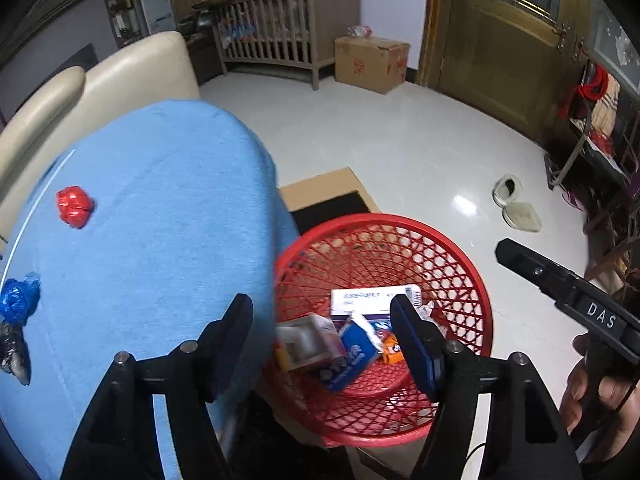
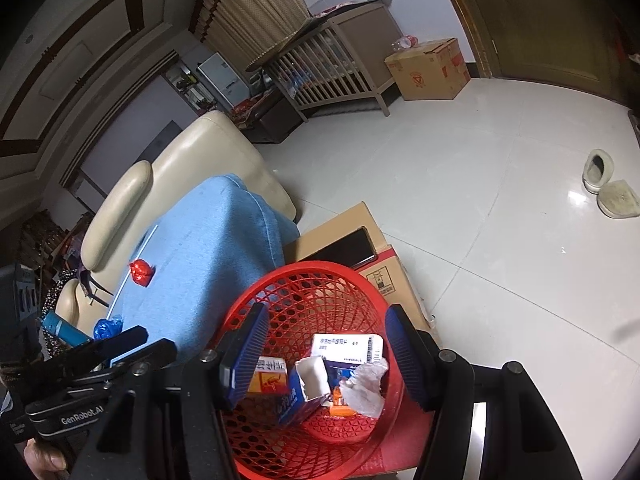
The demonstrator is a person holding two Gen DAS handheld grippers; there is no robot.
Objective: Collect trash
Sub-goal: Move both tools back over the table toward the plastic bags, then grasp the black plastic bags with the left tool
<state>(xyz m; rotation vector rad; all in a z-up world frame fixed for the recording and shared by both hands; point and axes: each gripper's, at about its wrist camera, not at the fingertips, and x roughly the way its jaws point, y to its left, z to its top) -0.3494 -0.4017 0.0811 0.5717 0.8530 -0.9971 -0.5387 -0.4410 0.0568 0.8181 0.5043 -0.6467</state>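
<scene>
Left wrist view: left hand-held gripper (image 1: 322,340) is held apart and empty above the red basket (image 1: 460,264), where boxes and wrappers are piled. Red wrapper (image 1: 75,206) and blue wrapper (image 1: 18,298) are left on the blue surface (image 1: 160,220). Right hand-held gripper (image 2: 324,354) is likewise spread over the basket.

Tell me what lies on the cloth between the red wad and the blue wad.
Nothing: in the left wrist view, only bare blue cloth runs from the red wad to the blue wad. The right wrist view agrees.
</scene>
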